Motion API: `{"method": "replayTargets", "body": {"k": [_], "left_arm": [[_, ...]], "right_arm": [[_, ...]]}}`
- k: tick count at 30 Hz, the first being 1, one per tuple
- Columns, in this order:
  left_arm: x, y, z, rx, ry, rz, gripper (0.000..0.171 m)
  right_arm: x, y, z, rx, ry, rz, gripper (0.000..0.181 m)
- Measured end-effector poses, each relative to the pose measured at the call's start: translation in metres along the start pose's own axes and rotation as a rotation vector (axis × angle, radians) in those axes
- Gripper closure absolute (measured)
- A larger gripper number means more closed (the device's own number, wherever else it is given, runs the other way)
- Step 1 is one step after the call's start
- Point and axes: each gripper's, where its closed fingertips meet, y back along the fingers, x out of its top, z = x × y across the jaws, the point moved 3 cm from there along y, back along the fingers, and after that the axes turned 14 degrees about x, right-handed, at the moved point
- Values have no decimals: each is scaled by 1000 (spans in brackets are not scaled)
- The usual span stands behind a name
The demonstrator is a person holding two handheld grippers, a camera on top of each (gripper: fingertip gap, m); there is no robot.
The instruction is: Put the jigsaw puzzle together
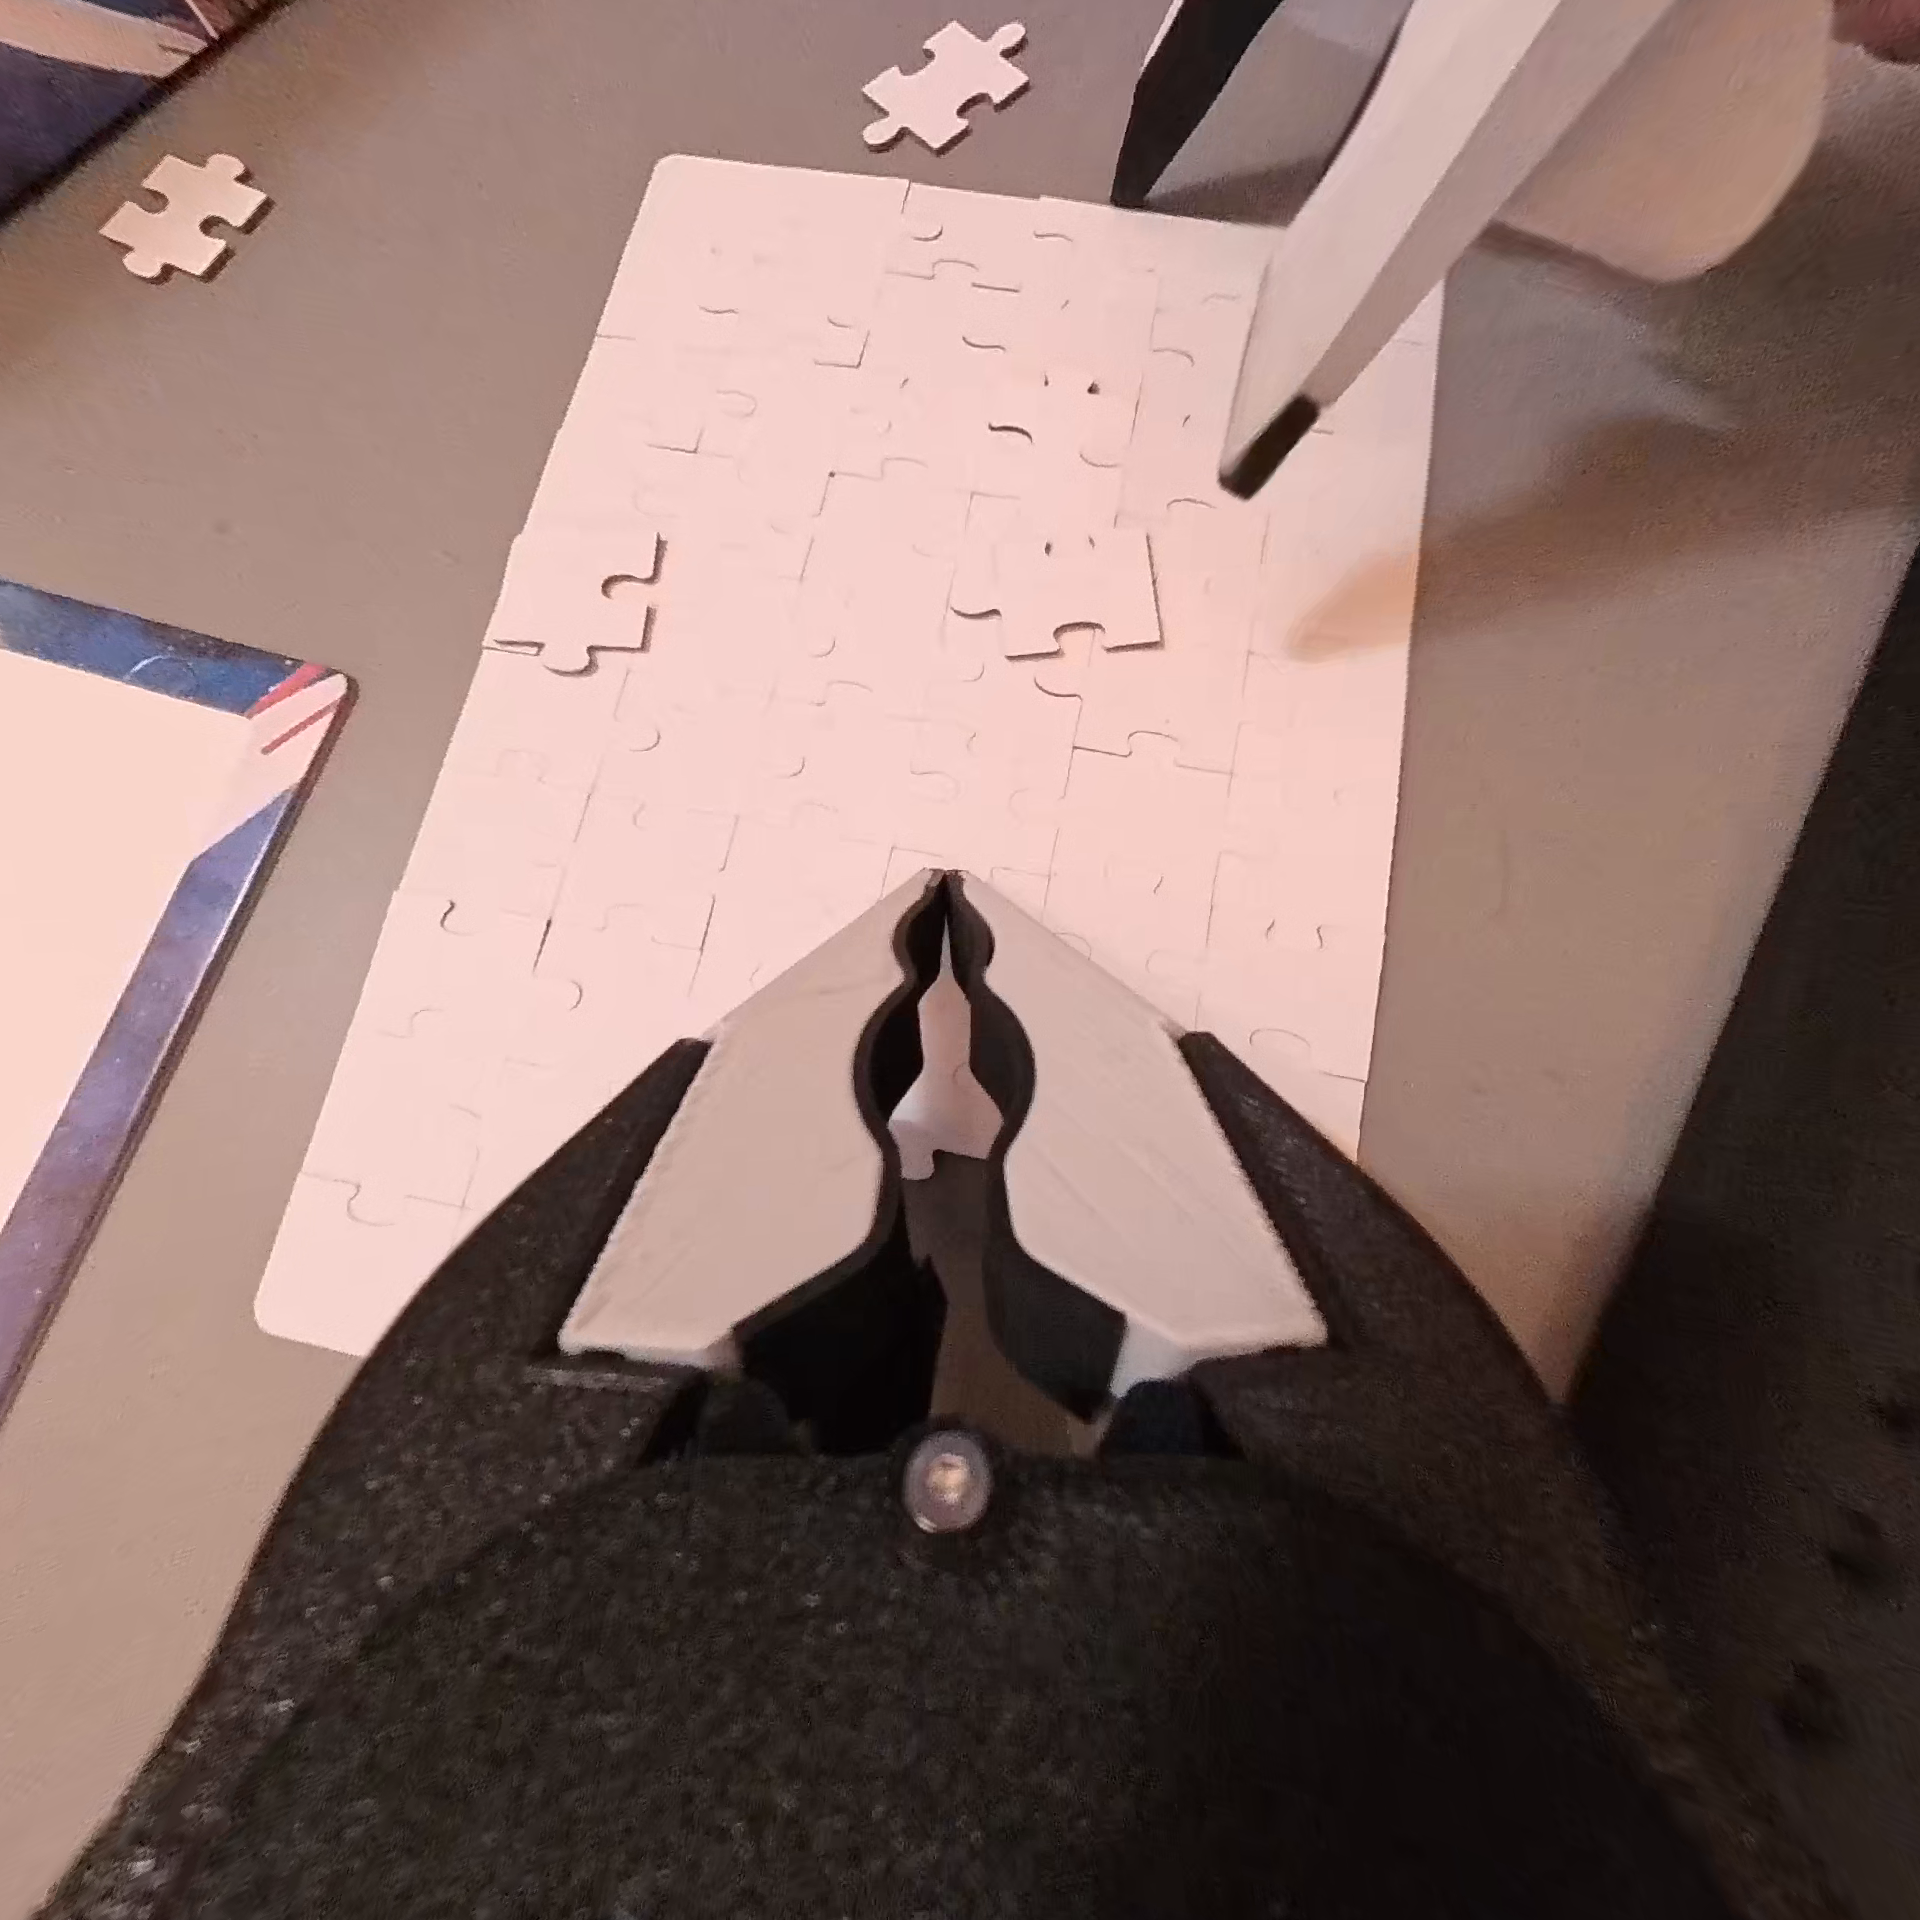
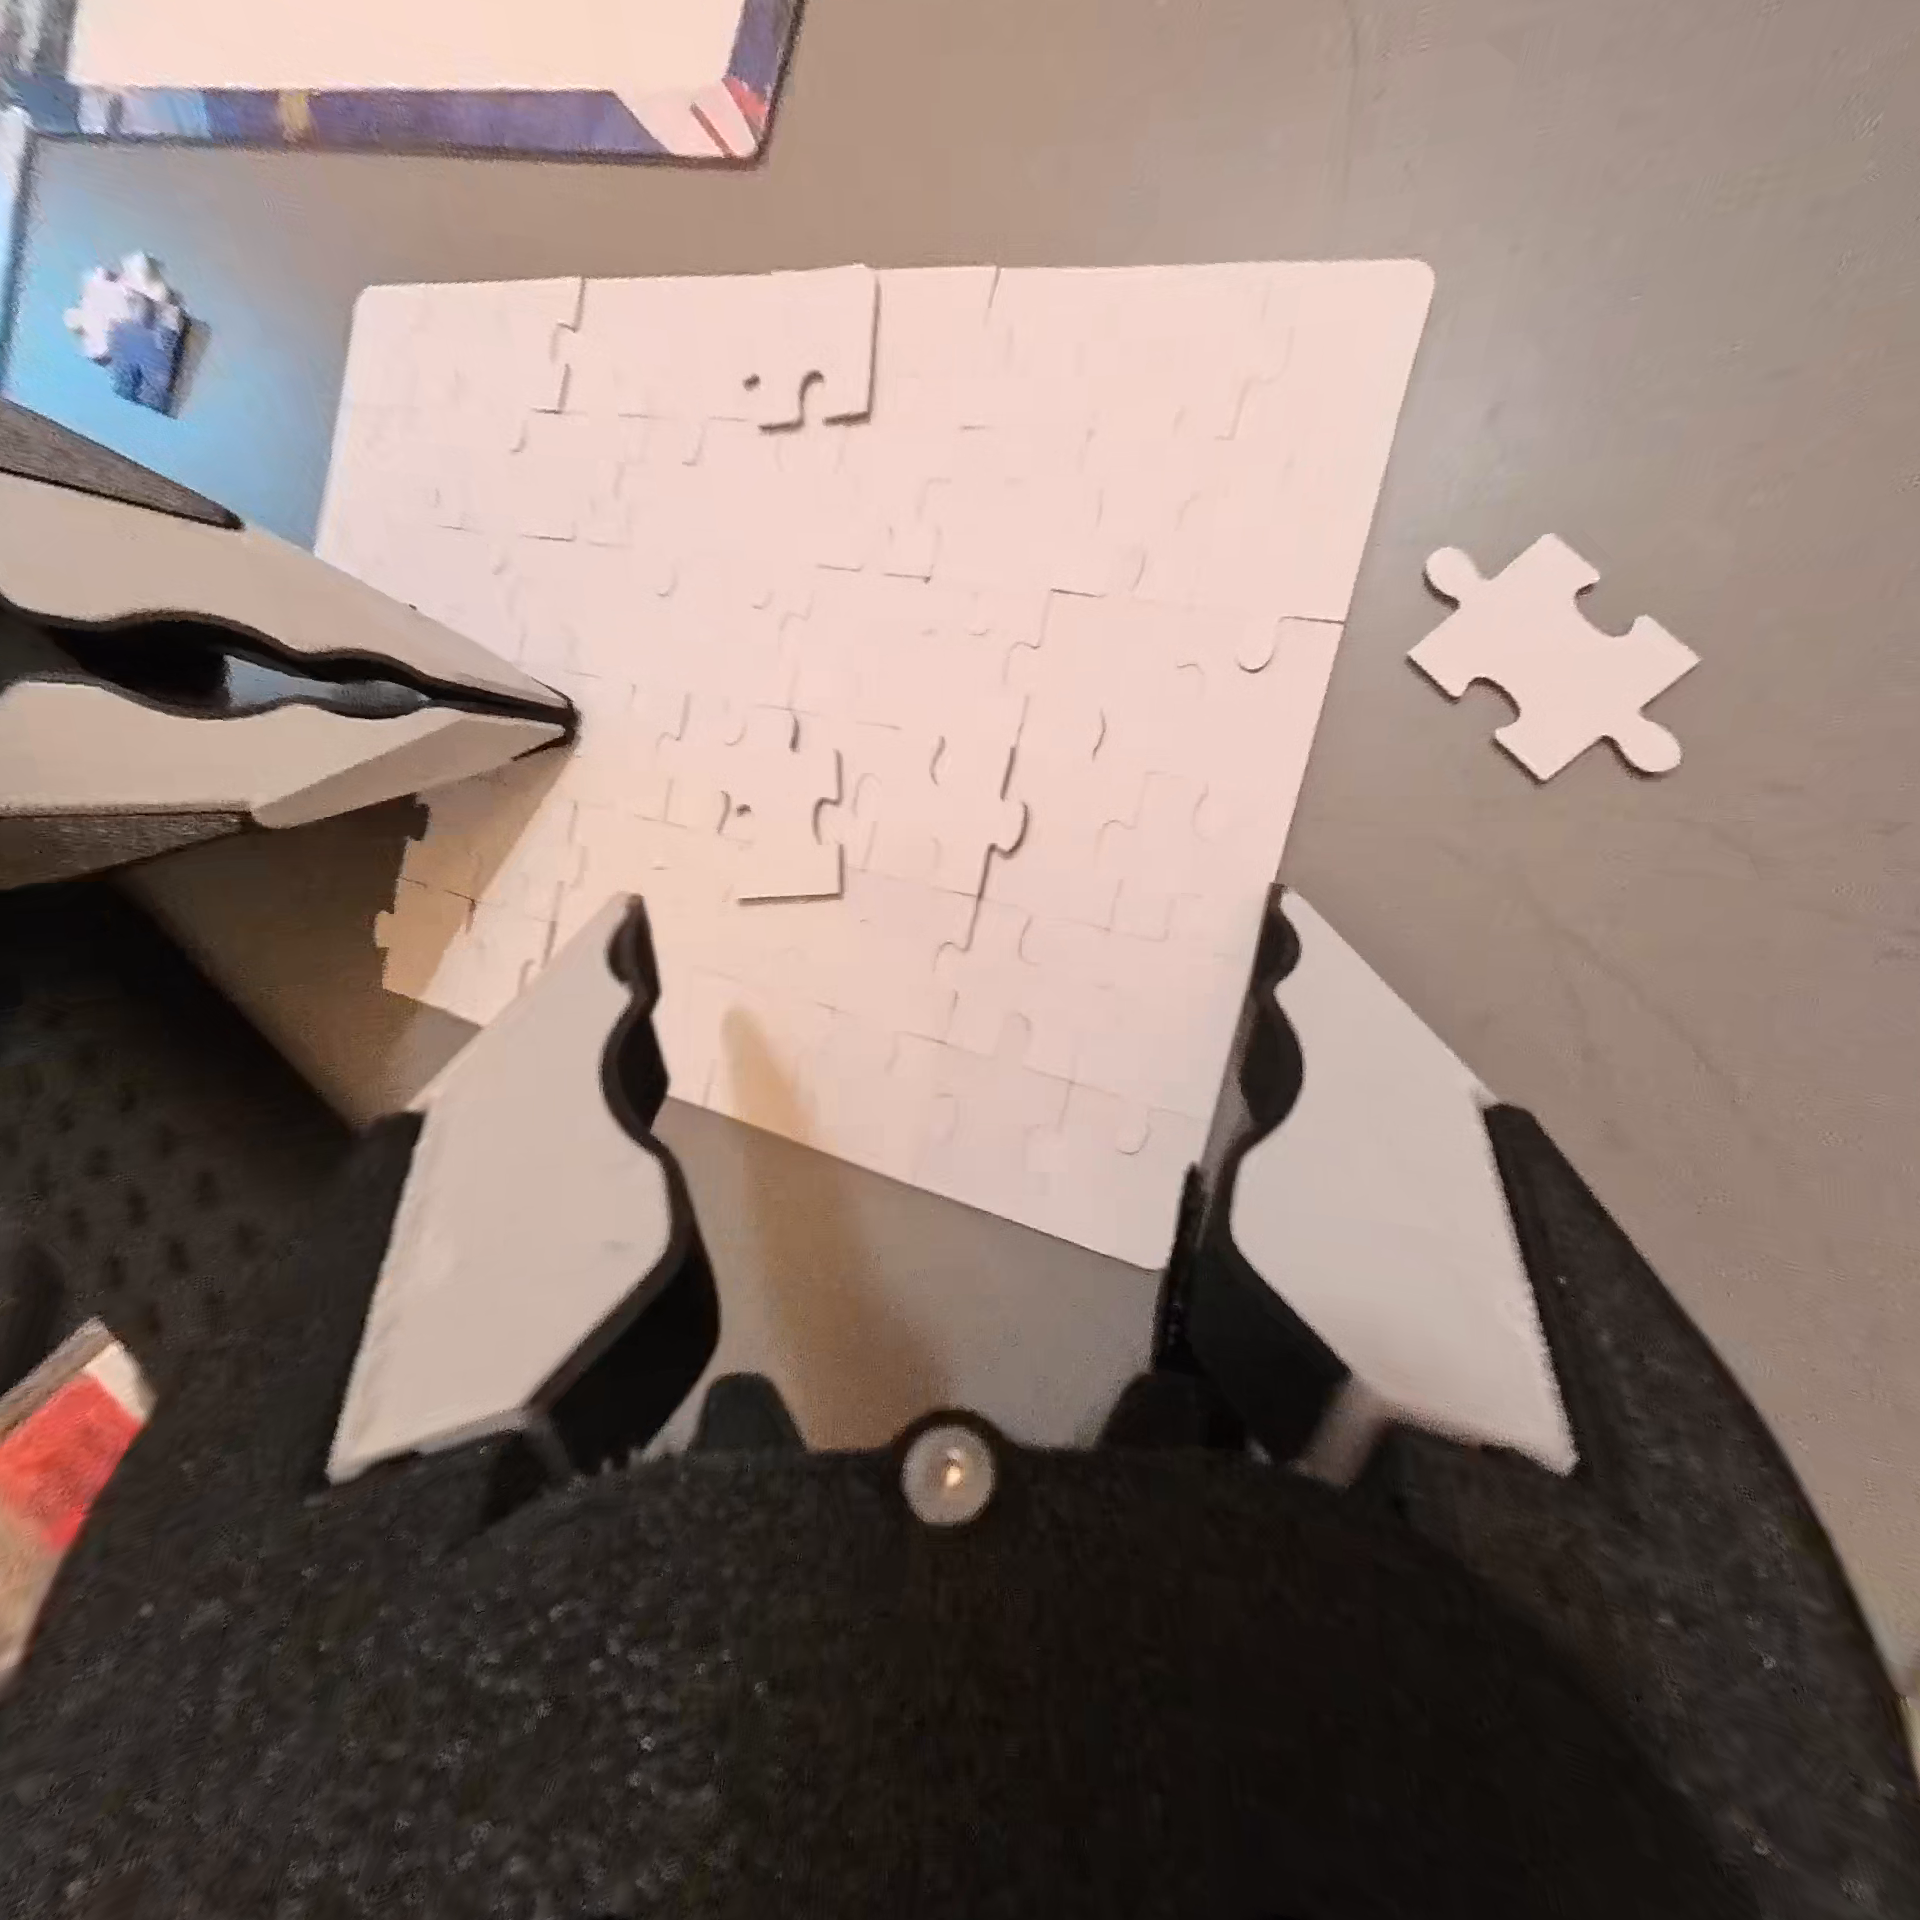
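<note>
A white blank jigsaw puzzle (image 1: 831, 727) lies mostly joined on the grey table; it also shows in the right wrist view (image 2: 935, 623). Two pieces sit raised and unseated on it, one at its edge (image 1: 577, 603) (image 2: 821, 353) and one in the middle (image 1: 1070, 592) (image 2: 784, 821). My left gripper (image 1: 943, 883) is shut with its tips on the puzzle near one end (image 2: 561, 717); it holds no piece that I can see. My right gripper (image 2: 956, 909) is open and empty above the puzzle's long edge. One of its fingers (image 1: 1351, 260) shows in the left wrist view.
Two loose white pieces lie on the table beyond the puzzle (image 1: 182, 218) (image 1: 945, 88); one shows in the right wrist view (image 2: 1553, 660). A blue-rimmed box lid (image 1: 156, 831) (image 2: 416, 83) lies beside the puzzle. A black foam mat (image 1: 1766, 1039) borders the table.
</note>
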Motion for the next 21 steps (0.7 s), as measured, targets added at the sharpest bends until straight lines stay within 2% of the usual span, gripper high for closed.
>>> {"method": "replayTargets", "body": {"k": [3, 5, 6, 7, 8, 9, 10, 12, 14, 15, 16, 18, 20, 21], "left_arm": [[0, 0, -1, -7, 9, -2, 171], [0, 1, -1, -5, 6, -3, 171], [0, 1, -1, -7, 7, -2, 171], [1, 0, 1, -14, 14, 1, 171], [2, 0, 3, -23, 16, 2, 171], [3, -1, 4, -26, 10, 1, 171], [3, -1, 5, -27, 6, 0, 171], [4, -2, 5, -31, 11, 2, 171], [3, -2, 5, -29, 9, 6, 171], [3, -1, 5, -27, 2, 5, 171], [3, 0, 5, -25, -6, 1, 171], [7, 4, 3, -38, -26, 15, 164], [20, 12, -9, -47, -33, 66, 138], [30, 14, -20, -45, -16, 87, 131]], "right_arm": [[4, 6, -5, 105, -68, 69, 59], [13, 20, -13, 190, -67, 162, 65], [23, 33, -32, 351, -48, 242, 126], [37, 54, -67, 670, -46, 366, 135], [48, 75, -89, 920, -74, 472, 143], [50, 83, -100, 1029, -76, 471, 143], [48, 80, -104, 1032, -43, 440, 146], [48, 66, -85, 834, -28, 422, 142], [43, 53, -30, 414, -16, 395, 133], [32, 49, 1, 188, 8, 334, 126], [19, 46, 20, 41, 39, 235, 121], [-3, 41, 20, -21, 142, 96, 115], [-14, 41, 12, -48, 215, 71, 110], [-16, 37, 2, -8, 243, 79, 110]]}}
